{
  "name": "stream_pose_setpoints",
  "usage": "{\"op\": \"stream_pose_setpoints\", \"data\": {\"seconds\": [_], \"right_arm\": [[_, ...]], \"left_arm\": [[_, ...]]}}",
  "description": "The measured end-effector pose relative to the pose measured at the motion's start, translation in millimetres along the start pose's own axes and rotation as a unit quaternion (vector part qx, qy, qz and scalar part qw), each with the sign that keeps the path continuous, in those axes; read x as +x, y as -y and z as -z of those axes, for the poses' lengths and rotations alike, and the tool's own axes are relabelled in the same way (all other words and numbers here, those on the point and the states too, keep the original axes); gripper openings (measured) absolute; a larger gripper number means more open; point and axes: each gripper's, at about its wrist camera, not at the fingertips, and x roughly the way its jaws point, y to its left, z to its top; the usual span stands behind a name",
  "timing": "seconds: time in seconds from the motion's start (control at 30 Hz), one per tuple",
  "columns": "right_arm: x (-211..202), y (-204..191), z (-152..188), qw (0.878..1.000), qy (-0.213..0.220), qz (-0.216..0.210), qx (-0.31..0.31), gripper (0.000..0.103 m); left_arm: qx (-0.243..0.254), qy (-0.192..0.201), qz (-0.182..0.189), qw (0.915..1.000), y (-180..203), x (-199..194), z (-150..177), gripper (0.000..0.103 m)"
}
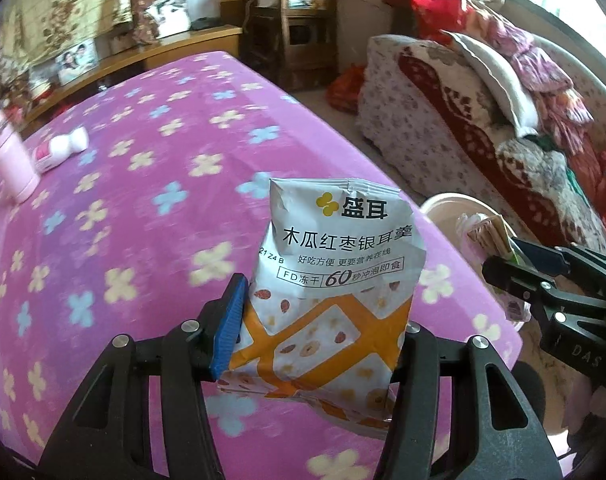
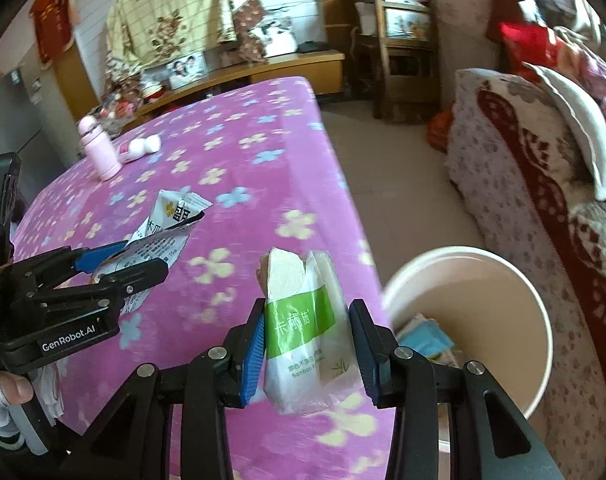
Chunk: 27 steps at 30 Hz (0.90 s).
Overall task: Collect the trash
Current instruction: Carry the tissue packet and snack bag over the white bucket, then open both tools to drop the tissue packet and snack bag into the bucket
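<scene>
Cluttered living room: pink flower-print tabletop (image 1: pixel 151 184) filling the left and centre of both views, patterned sofa (image 1: pixel 443 92) at the right, wooden cabinet with a framed photo along the far wall. Upper left of the tabletop: a pink flask (image 2: pixel 97 148) standing upright, a small white bottle (image 2: pixel 143 146) lying just beside it. Low in the centre of the left wrist view, the left gripper (image 1: pixel 319 340) closed on a white-and-orange snack packet (image 1: pixel 335 272), held upright above the tabletop, blue fingers (image 1: pixel 229 328) pinching its lower half. Probably empty foil-film: very light, crinkly, slick, prone to folding or sliding out; safest pinched across the flat body as here, not at the torn top edge. Low in the centre of the right wrist view, the right gripper (image 2: pixel 307 348) clamped on a green-and-white tissue pack (image 2: pixel 303 340), soft and compressible, its wrapper loose and open at the top, sheets likely to slip free if tipped. Both grippers raised and pointing forward over the near edge of the tabletop, the right one just left of a cream trash bin (image 2: pixel 503 280) at lower right, some paper scraps already inside. Bin mouth wide, rim beside the tabletop edge.
</scene>
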Motion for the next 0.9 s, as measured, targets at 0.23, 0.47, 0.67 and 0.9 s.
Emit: {"op": "stream_pose_setpoints", "data": {"seconds": [0.23,0.47,0.67,0.9], "right_arm": [[-8,55,13,0.999,0.0,0.025,0.038,0.039],[-1,103,31,0.996,-0.017,0.046,0.08,0.039],[7,134,42,0.992,-0.029,0.058,0.11,0.039],[15,158,53,0.988,-0.039,0.061,0.139,0.061]], "left_arm": [[0.027,-0.009,0.019,0.9994,44,17,-11,0.053],[0.054,-0.017,0.038,0.9976,87,36,-22,0.054],[0.053,-0.026,0.079,0.9951,113,53,-31,0.054],[0.057,-0.035,0.13,0.9893,132,66,-35,0.064]]}}
